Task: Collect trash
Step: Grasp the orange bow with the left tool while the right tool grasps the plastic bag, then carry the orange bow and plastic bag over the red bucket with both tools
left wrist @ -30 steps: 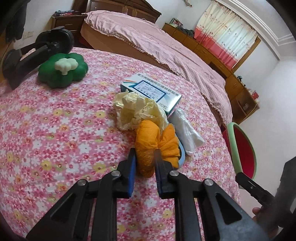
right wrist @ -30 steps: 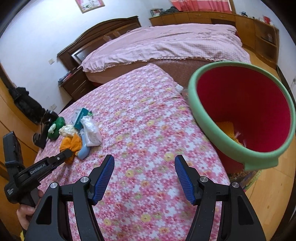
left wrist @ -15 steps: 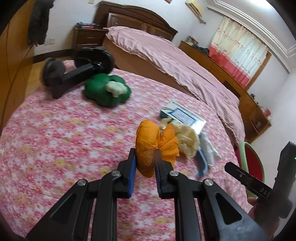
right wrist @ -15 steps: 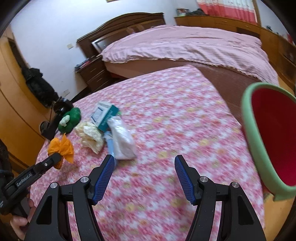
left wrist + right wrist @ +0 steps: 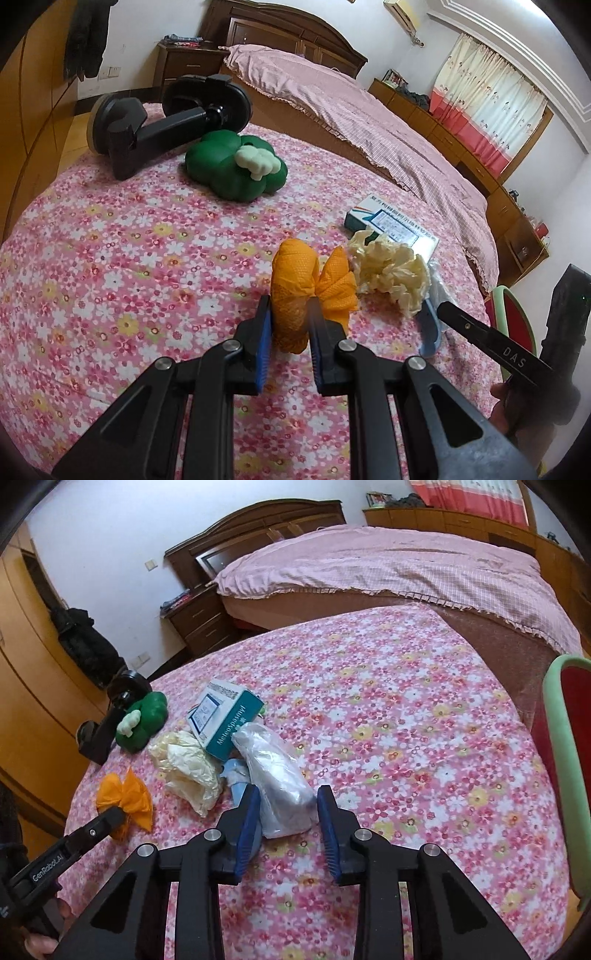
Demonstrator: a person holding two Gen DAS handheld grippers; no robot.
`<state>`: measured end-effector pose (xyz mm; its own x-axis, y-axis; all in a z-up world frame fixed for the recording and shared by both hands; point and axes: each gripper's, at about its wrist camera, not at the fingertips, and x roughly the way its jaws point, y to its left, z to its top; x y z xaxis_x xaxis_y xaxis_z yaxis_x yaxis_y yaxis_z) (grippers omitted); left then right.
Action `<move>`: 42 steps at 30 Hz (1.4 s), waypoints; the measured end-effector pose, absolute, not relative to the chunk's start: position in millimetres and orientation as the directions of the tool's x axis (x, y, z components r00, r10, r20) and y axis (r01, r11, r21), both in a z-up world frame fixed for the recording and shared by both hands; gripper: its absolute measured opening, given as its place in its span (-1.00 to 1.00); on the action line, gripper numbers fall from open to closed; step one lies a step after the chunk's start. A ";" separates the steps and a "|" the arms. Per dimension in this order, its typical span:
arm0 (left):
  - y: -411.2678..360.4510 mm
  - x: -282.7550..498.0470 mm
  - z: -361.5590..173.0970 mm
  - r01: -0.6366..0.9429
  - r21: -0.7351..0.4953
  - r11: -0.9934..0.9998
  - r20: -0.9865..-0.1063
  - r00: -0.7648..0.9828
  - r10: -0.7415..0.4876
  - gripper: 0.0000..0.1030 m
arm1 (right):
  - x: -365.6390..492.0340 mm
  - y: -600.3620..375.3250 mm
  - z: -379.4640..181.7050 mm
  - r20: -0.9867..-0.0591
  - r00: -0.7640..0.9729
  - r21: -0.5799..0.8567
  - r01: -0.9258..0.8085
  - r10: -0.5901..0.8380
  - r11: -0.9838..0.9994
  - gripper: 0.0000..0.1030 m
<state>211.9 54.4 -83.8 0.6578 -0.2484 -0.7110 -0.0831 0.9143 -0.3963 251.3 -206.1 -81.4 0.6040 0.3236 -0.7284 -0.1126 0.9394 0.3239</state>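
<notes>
My left gripper [image 5: 289, 317] is shut on an orange crumpled wrapper [image 5: 308, 291] and holds it above the floral tablecloth; it also shows in the right wrist view [image 5: 125, 800]. My right gripper [image 5: 286, 805] is open, its jaws on either side of a clear plastic bag [image 5: 275, 771] lying on the table. A cream crumpled paper [image 5: 188, 762] lies left of the bag, a light blue piece [image 5: 234, 773] between them. A teal and white medicine box [image 5: 225, 718] lies behind. The red bin with a green rim [image 5: 565, 775] stands at the right table edge.
A green clover-shaped object [image 5: 236, 170] and a black suction-cup holder [image 5: 166, 118] sit at the table's far left. A pink bed [image 5: 388, 565] stands behind the table. The floral tablecloth [image 5: 406, 709] stretches between the trash pile and the bin.
My left gripper has lifted the orange wrapper off the pile and drawn it back to the left. My right gripper has swung from the bin to the clear bag and narrowed around it.
</notes>
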 end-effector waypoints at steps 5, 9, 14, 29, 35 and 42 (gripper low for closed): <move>54.3 215.3 -87.5 -0.082 -0.396 0.914 -0.715 0.653 -0.251 -0.65 | 252.5 -206.1 -86.8 -0.716 0.614 0.342 -0.108 0.333 0.934 -0.40; 53.7 213.2 -86.4 -0.083 -0.390 0.917 -0.717 0.653 -0.246 -0.65 | 250.7 -208.3 -86.4 -0.706 0.621 0.354 -0.105 0.339 0.929 -0.47; 52.0 209.4 -81.5 -0.072 -0.395 0.916 -0.708 0.659 -0.254 -0.65 | 241.3 -218.7 -80.5 -0.702 0.627 0.372 -0.081 0.337 0.925 -0.50; 27.8 168.0 -43.2 0.015 -0.408 0.913 -0.653 0.694 -0.303 -0.65 | 175.6 -254.9 -49.1 -0.657 0.672 0.439 -0.026 0.341 0.898 -0.51; 12.1 152.8 -26.8 0.059 -0.397 0.916 -0.634 0.704 -0.321 -0.65 | 147.6 -271.0 -36.9 -0.635 0.697 0.460 -0.006 0.333 0.888 -0.51; -9.6 135.3 -9.7 0.114 -0.376 0.919 -0.614 0.712 -0.340 -0.65 | 118.2 -293.3 -21.9 -0.604 0.736 0.471 0.021 0.305 0.882 -0.51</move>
<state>135.3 -9.6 -9.7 0.7123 -0.3396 -0.6143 0.1137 0.9194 -0.3765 118.2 -293.3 -21.9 0.7358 0.3054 -0.6044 0.0214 0.8816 0.4715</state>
